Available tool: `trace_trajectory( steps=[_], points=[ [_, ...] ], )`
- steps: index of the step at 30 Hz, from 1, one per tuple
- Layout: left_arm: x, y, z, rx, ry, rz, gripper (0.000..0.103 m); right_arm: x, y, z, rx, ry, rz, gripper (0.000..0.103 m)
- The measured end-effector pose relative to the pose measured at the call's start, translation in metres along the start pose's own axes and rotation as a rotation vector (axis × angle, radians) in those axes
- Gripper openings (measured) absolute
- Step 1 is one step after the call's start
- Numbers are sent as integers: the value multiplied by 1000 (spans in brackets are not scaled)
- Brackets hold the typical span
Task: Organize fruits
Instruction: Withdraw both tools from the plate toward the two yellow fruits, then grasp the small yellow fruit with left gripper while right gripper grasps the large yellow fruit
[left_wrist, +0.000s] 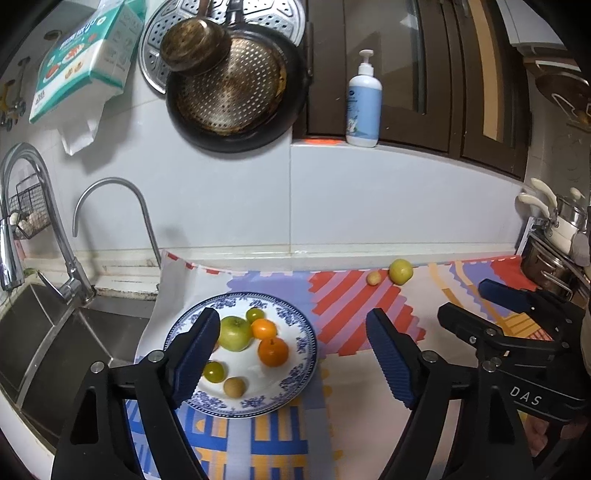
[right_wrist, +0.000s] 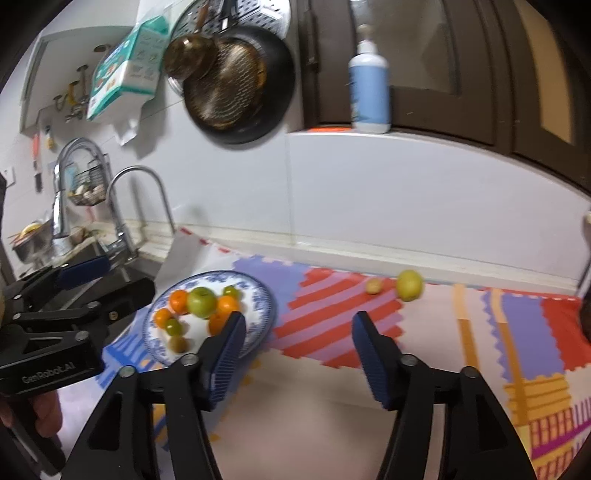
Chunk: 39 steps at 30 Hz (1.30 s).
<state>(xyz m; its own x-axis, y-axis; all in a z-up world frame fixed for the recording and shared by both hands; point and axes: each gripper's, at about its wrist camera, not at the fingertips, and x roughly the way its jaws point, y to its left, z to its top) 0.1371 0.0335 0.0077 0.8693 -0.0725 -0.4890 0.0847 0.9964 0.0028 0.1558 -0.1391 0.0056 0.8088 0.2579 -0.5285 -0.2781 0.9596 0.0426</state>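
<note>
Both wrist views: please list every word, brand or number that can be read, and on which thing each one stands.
"DAS": white letters on the black body of the right tool, seen in the left wrist view.
"GenRobot.AI": on the black body of the left tool, seen in the right wrist view.
Teal and white package hanging on the wall: printed text too small to read.
Pump bottle: logo and label too blurred to read.
</note>
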Motion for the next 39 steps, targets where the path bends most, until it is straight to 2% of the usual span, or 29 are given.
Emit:
trace_trajectory(
  steps=[6, 14, 18, 28, 39],
  points=[
    [1, -23, 9, 14, -37, -25, 94, -16, -27, 1, 25, -50, -65, 76],
    [21, -54, 28, 44, -48, -48, 96, -20, -61, 10, 27, -76, -138, 79],
    [39, -67, 37, 60, -36, -59, 96, -12, -79, 17, 30, -71, -146, 79],
    [99, -87, 56, 94, 35, -119, 96, 35, -117, 37, 32, -17, -124, 79],
    [177, -99, 51, 160, 138, -134, 94, 111, -144, 38, 4, 77, -98, 79]
  ],
)
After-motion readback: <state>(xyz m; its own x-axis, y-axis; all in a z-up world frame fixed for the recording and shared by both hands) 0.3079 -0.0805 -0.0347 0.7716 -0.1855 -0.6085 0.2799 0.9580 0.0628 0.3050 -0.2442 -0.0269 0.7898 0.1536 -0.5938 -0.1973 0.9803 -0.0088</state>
